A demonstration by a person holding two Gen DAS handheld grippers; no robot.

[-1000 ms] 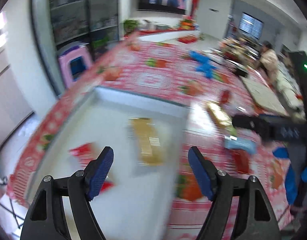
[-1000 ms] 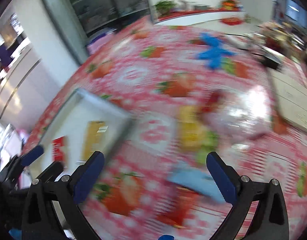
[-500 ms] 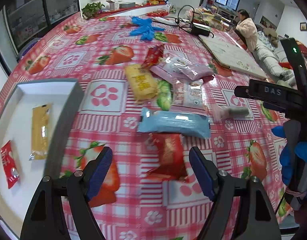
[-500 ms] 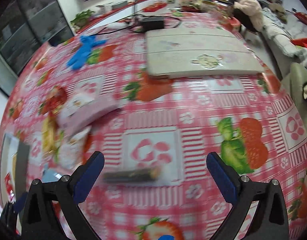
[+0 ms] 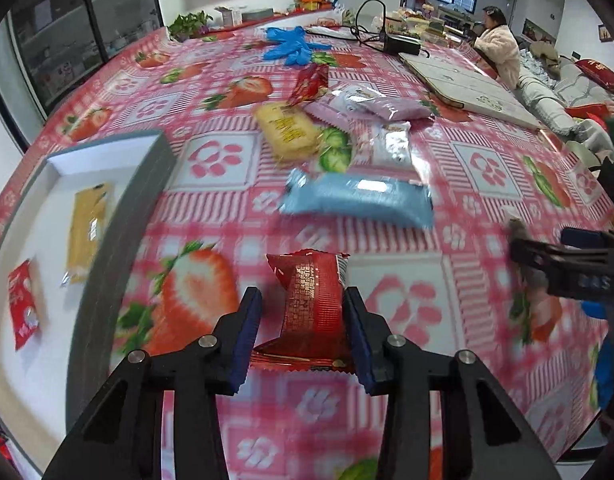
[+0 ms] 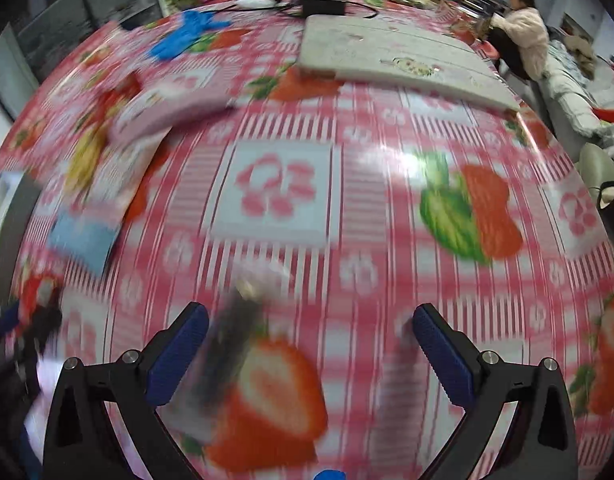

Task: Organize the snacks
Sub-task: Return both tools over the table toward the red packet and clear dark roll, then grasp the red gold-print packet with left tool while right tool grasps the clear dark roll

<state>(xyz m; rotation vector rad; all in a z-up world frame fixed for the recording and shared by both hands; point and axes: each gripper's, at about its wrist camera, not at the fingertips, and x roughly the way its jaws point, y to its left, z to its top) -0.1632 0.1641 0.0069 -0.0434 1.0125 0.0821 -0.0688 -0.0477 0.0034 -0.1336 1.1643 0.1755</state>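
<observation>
My left gripper (image 5: 305, 320) straddles a red snack packet (image 5: 311, 304) lying on the tablecloth; the jaws are narrowed, the right pad against the packet, a small gap on the left. Beyond lie a light blue packet (image 5: 359, 198), a yellow packet (image 5: 287, 130) and pink packets (image 5: 371, 108). A grey-walled white tray (image 5: 119, 216) on the left holds a yellow packet (image 5: 85, 230) and a small red packet (image 5: 23, 308). My right gripper (image 6: 307, 344) is open over a blurred dark snack bar (image 6: 231, 344) lying near its left finger.
A white board (image 5: 467, 84) and blue gloves (image 5: 293, 42) lie farther back, with a black box and cables (image 5: 399, 42). The table edge runs along the right. A person (image 5: 497, 48) sits beyond the table.
My left gripper moved forward onto the red packet and its jaws narrowed around it. My right gripper moved down toward the dark snack bar, which now lies between its fingers.
</observation>
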